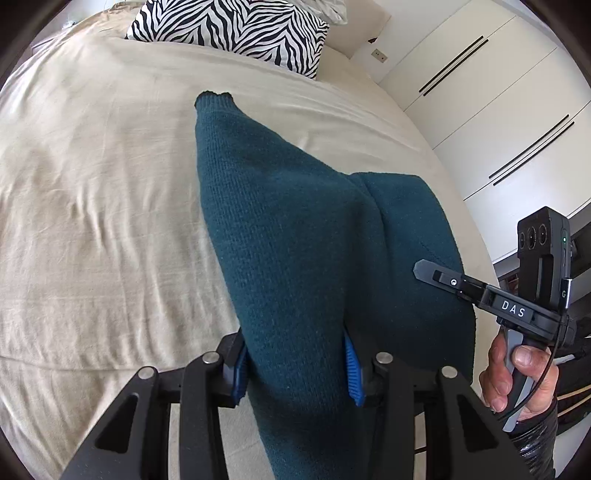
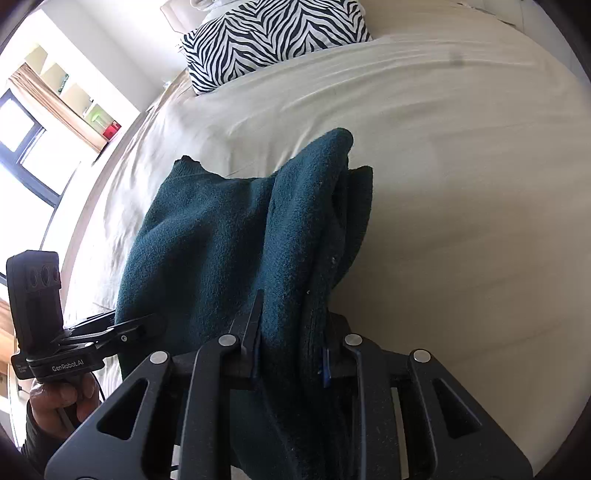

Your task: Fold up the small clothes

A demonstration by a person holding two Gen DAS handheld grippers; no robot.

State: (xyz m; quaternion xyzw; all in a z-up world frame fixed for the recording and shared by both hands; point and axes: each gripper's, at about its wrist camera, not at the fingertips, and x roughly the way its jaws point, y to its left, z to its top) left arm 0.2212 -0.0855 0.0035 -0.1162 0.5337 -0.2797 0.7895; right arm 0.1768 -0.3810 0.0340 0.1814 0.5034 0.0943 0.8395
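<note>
Both grippers pinch one edge of a teal sweater over the bed, ready to carry the fold across.

The bed (image 1: 92, 177), spread with a beige cover, fills the view ahead of both tools and gives a broad flat place for folding; a zebra-print pillow (image 1: 236, 29) lies at its far end, well apart from the work. The teal sweater (image 1: 295, 229) runs forward from the tools, partly draped on the cover, a sleeve cuff (image 1: 214, 99) farthest ahead. The left gripper (image 1: 295, 365) is clamped on a thick fold of knit between its blue pads (image 1: 352, 373). The right gripper (image 2: 291, 354) likewise bites bunched layers just beside it, probably so the edge lifts evenly, without sagging.
</note>
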